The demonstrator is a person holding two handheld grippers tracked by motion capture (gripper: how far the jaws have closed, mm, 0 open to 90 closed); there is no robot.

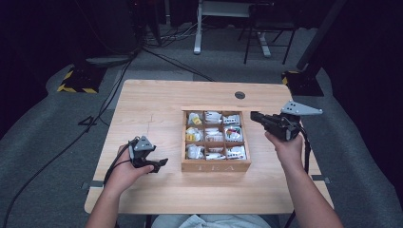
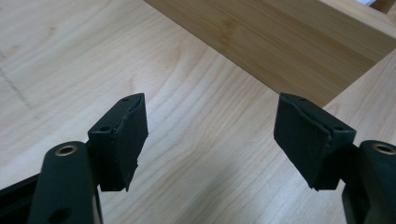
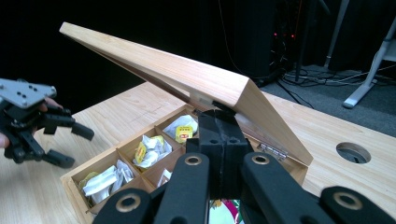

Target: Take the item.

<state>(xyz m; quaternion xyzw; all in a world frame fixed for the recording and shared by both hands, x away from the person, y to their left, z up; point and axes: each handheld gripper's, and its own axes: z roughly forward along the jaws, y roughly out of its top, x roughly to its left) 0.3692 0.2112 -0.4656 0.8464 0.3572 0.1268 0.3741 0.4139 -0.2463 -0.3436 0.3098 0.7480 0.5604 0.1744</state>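
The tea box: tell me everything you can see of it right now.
The tea box is light wood with "TEA" on its front and sits mid-table. Nine compartments hold mostly white packets, some yellow. Its hinged lid is raised at a slant, a metal hinge visible at the back. The right tool, shut, pinches the lid's edge. The left tool stands open beside the box, apart.

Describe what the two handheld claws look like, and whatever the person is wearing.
Both the left claw and right claw are black, each topped by a grey three-cornered plate with a black cable trailing off. Brass-coloured rivets mark the linkages. Forearms are bare, with no sleeves.
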